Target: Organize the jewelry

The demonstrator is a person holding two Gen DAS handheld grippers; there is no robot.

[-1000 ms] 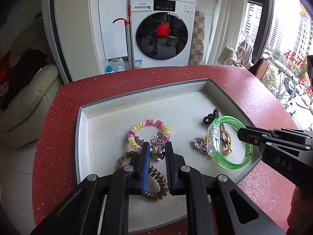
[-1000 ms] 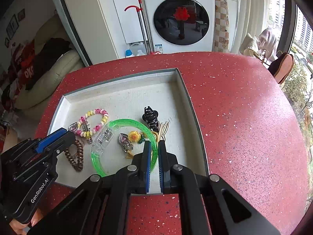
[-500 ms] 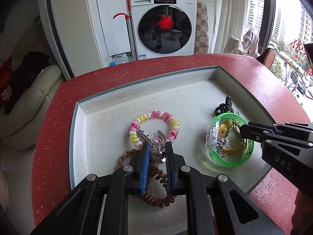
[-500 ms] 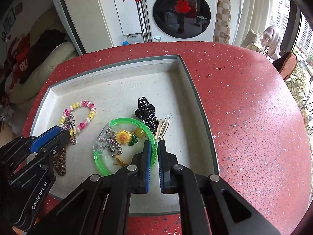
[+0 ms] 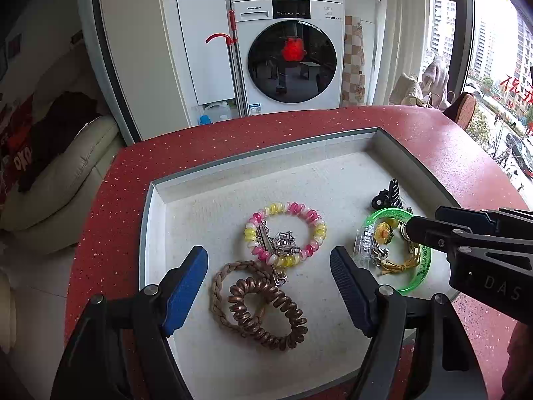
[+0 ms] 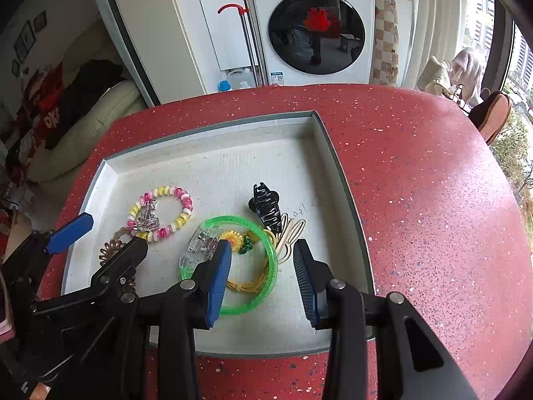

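Jewelry sits in tray [image 5: 150, 233] on red worktop [image 6: 416, 200]. Left tool [image 5: 269, 270] released, spread over beaded bracelet [image 5: 313, 220] and coil tie [image 5: 266, 313]; right tool [image 6: 263, 260] released, straddling green bangle [image 6: 271, 256]. Each should close on one piece only, clear of tangles.

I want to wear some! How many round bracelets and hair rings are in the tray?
4: a pink-and-yellow beaded bracelet in the middle, a green bangle on the right, and a braided loop overlapped by a brown coil hair tie near the front. More could hide behind the grippers.

Pink-yellow bead bracelet [image 5: 285, 234] lies flat mid-tray; green bangle [image 6: 240, 265] right; brown coil tie [image 5: 268, 313] nearest.
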